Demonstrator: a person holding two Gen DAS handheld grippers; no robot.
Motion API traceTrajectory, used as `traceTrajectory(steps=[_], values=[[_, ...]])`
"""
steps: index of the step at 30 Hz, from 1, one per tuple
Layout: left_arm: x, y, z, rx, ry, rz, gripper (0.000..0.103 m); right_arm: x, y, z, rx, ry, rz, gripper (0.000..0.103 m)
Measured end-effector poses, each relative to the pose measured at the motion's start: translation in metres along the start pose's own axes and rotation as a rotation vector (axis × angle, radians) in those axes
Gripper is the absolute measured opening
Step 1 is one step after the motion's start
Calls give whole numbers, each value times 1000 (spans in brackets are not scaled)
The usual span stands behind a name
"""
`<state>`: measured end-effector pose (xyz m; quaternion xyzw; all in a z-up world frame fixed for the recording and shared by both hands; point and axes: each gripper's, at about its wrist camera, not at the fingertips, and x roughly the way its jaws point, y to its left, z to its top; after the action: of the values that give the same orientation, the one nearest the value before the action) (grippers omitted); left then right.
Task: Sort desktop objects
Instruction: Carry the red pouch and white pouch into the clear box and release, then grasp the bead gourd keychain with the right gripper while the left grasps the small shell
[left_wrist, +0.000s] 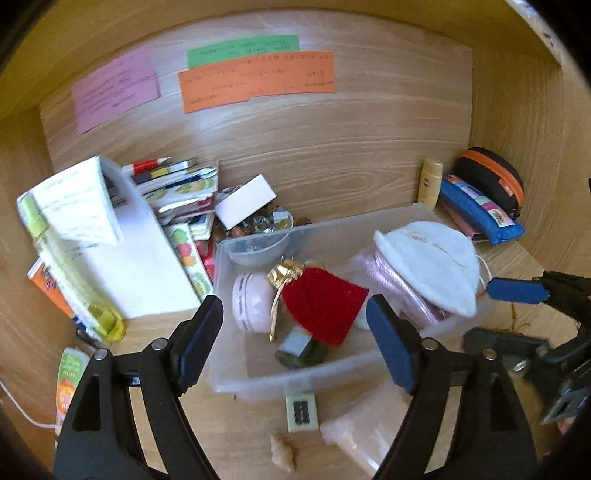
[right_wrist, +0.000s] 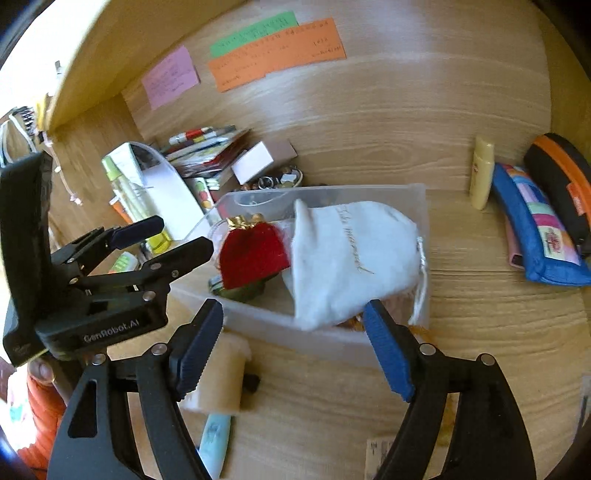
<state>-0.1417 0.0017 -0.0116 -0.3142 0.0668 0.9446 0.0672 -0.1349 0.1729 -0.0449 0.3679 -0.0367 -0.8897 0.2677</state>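
Note:
A clear plastic bin (left_wrist: 258, 380) (right_wrist: 280, 325) sits on the wooden desk. It holds a red velvet pouch (left_wrist: 321, 302) (right_wrist: 253, 253), a white drawstring pouch (left_wrist: 432, 266) (right_wrist: 347, 258), a pink round case (left_wrist: 251, 302), a pink cord bundle (left_wrist: 402, 291) and a small dark bottle (left_wrist: 301, 350). My left gripper (left_wrist: 295, 343) is open and empty over the bin's front; it also shows in the right wrist view (right_wrist: 162, 236). My right gripper (right_wrist: 293, 347) is open and empty just before the bin, right of the left one (left_wrist: 513, 310).
Books and a white sheet (left_wrist: 140, 266) pile up at the left with a yellow-green bottle (left_wrist: 74, 273). A blue pencil case (left_wrist: 480, 210), black-orange case (left_wrist: 491, 177) and yellow tube (left_wrist: 430, 182) lie at the right. A domino tile (left_wrist: 301, 411) and plastic bag (left_wrist: 365, 424) lie in front.

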Motion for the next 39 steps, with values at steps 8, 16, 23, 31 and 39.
traceTrajectory(steps=[8,16,23,31,39], values=[[-34,28,-34,-53,4,56,86,-41,14,-23,-68,-63,-16,85],[-35,49,-72,-119,80,78,86,-62,11,-42,-138,-136,-159,85],[-27,47,-95,-146,126,77,84,-61,-28,-56,-71,-95,-232,85],[-21,40,-100,-146,136,49,71,-55,-69,-77,5,-49,-329,80],[-7,33,-103,-119,183,38,68,-34,-73,-78,-59,25,-334,54]])
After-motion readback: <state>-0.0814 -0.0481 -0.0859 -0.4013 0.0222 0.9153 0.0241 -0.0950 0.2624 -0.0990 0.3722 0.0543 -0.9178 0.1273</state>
